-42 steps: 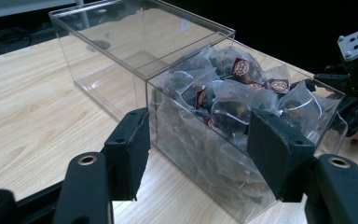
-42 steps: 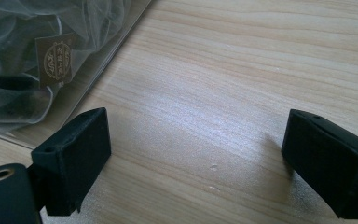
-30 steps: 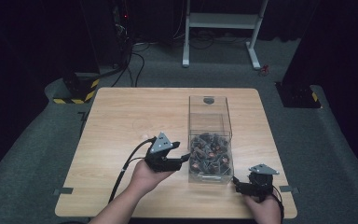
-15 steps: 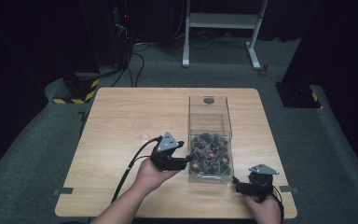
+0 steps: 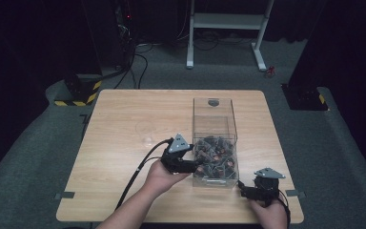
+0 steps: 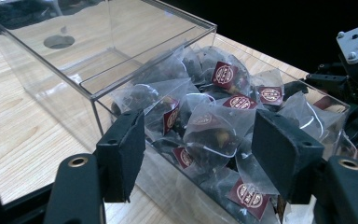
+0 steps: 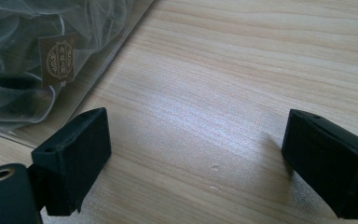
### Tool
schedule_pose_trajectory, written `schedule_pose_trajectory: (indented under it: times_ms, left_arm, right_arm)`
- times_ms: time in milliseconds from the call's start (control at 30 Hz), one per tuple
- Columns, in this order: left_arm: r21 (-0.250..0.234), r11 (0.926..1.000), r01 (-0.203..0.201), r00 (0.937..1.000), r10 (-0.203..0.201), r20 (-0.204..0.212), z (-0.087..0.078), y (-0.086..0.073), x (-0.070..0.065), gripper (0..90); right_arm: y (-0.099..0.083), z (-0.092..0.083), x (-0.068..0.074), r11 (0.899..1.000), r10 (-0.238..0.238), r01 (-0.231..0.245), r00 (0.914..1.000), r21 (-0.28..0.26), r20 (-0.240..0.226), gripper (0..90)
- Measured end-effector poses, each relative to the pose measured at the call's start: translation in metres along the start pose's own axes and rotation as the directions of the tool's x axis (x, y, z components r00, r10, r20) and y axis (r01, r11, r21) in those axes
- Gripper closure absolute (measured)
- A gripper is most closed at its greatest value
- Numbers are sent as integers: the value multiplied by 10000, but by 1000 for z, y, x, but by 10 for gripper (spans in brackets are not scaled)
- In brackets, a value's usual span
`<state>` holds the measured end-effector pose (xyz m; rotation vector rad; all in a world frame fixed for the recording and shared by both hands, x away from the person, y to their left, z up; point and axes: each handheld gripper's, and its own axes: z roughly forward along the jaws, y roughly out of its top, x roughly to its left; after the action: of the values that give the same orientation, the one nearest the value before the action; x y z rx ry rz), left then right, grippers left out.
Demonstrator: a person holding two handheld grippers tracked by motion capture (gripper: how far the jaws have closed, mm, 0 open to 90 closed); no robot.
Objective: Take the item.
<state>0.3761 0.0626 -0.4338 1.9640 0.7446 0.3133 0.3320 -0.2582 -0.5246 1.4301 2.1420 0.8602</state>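
Left gripper (image 6: 198,158) spread at the clear box (image 5: 214,138) — tea bags' (image 6: 214,126) maroon tags plain up close.

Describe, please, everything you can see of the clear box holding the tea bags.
The clear box is a long, straight-walled case of what looks like transparent acrylic, standing open-topped on the wooden table, towards its right side. A dark round spot shows at its far end. An inner wall splits it: the far part looks empty, while the near part is heaped with mesh pyramid tea bags carrying dark red tags. The left tongs stand open at its near left wall; the right tongs are open beside its near right corner.
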Motion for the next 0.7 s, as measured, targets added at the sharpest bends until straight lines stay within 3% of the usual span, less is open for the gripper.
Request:
schedule_pose_trajectory:
  times_ms: [233,700]
  left_arm:
    - [35,9999,98,9999,-99,129,7,1,1,369]
    - [70,9998,194,9988,-197,446,17,-1,-1,507]
  right_arm:
    - [0,0,0,10000,-12,12,10000,1,-7,80]
    - [0,0,0,10000,-25,25,10000,5,-30,81]
